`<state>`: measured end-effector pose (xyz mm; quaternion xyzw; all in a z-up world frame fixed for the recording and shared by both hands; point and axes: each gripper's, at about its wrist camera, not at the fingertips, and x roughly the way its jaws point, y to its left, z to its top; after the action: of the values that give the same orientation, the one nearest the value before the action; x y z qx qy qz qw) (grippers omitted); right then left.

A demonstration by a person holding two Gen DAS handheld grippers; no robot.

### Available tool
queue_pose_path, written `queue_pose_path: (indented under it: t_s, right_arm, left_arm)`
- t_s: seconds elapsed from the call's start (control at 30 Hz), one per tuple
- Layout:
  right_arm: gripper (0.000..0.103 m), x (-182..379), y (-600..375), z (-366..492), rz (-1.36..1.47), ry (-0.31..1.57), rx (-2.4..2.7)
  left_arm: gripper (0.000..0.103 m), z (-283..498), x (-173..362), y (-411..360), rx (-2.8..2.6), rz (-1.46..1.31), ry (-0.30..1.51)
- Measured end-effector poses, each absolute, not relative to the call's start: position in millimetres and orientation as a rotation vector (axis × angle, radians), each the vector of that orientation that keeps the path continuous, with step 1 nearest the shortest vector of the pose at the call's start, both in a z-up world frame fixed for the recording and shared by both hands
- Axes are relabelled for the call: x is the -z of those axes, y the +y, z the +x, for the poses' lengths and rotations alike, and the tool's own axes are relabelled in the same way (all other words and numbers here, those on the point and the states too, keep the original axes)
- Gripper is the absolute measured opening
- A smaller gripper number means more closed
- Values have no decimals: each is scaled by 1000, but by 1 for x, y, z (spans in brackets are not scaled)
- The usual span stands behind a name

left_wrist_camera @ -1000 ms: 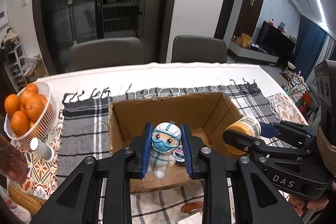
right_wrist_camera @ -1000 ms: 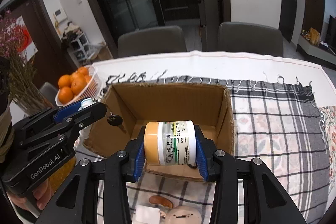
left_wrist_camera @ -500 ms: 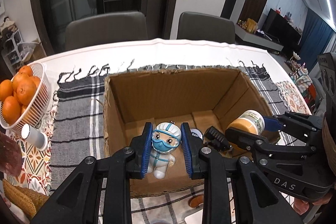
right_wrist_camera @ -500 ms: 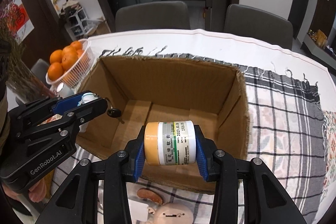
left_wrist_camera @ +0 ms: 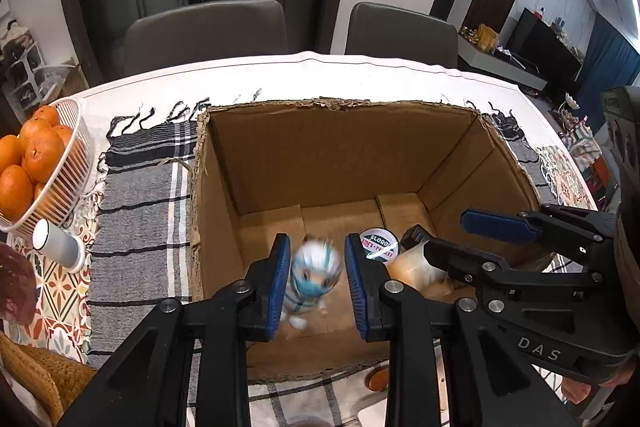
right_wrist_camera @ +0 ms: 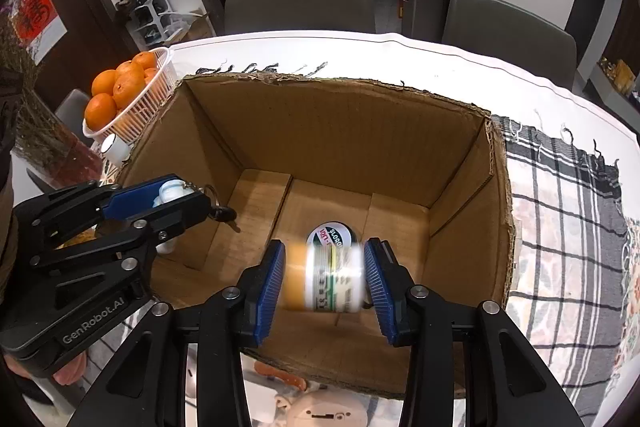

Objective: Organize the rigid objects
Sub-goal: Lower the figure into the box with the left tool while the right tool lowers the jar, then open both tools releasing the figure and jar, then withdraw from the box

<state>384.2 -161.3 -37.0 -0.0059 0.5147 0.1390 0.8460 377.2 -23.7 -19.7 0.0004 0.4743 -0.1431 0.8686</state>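
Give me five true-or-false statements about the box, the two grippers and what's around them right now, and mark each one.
1. The figurine sits between the left gripper fingers, over the cardboard box. True; it is motion-blurred, and gaps show beside it.
2. The bottle with the orange cap lies out on the checked cloth. False: it is between the right gripper fingers, above the box floor.
3. A round tin already lies on the box floor. True.
4. The basket of oranges is inside the box. False: it stands on the table outside, beyond the box's left wall.
5. Both chairs behind the table are occupied. False: both are empty.
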Motion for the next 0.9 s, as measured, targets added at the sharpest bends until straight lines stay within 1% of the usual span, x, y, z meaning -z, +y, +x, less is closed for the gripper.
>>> queue_pose_path:
  t_s: [0.3,0.77,0.9]
  right_arm:
    - [42,25,-164,372,17,1042,-289]
    - [42,-11,-166,328,29,931,-242]
    - [42,-18,-166,313,28,912,-242]
  left_arm:
    - [29,364,9,-20,310,-17,964]
    - [30,314,-23,-11,274,-9,873]
    - [33,297,-31,-8,275,-10,850]
